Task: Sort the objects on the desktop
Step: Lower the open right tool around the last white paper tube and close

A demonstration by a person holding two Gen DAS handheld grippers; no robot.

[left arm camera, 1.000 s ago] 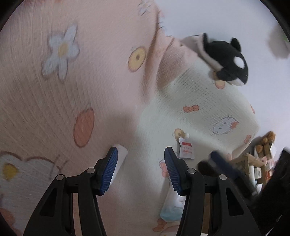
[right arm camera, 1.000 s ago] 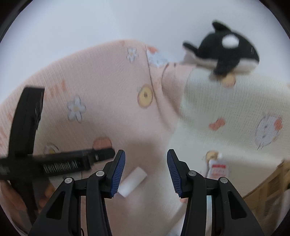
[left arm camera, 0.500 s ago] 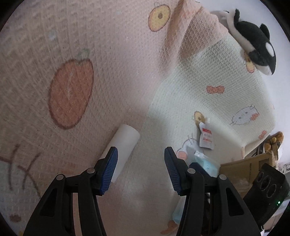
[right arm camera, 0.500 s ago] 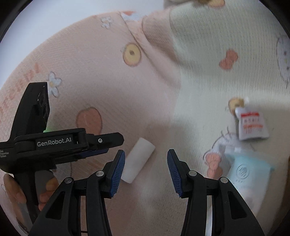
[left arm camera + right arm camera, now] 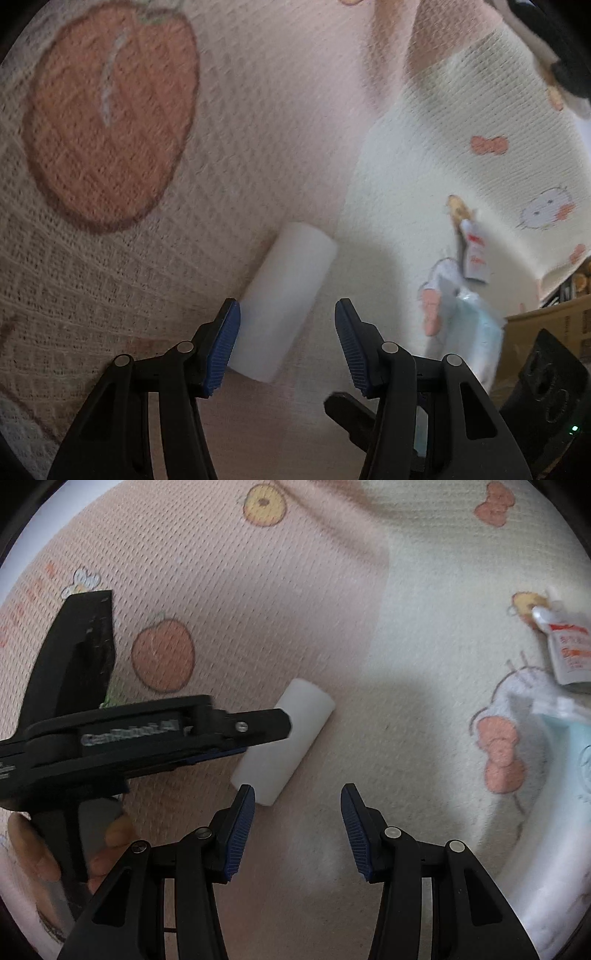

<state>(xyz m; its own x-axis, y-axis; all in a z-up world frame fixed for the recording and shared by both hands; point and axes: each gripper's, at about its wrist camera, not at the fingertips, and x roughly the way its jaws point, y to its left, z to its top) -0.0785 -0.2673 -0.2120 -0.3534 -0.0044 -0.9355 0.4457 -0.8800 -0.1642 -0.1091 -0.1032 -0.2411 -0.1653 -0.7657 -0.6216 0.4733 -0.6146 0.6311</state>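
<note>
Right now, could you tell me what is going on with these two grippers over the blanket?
A person holds a gripper in each hand above a patterned blanket. The left gripper is open, its fingers beside a white cylinder lying on the cloth. The right gripper hovers open nearby, holding nothing. A small sachet and a pale blue pouch lie off to the side.

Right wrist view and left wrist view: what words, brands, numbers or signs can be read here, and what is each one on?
"GenRobot.AI": white lettering on the body of the left gripper, smeared by blur, so partly a reading by shape.
Red print on the small white sachet: too blurred to read.
Round emblem on the pale blue packet: too blurred to read.
White cylinder: no marking visible.
</note>
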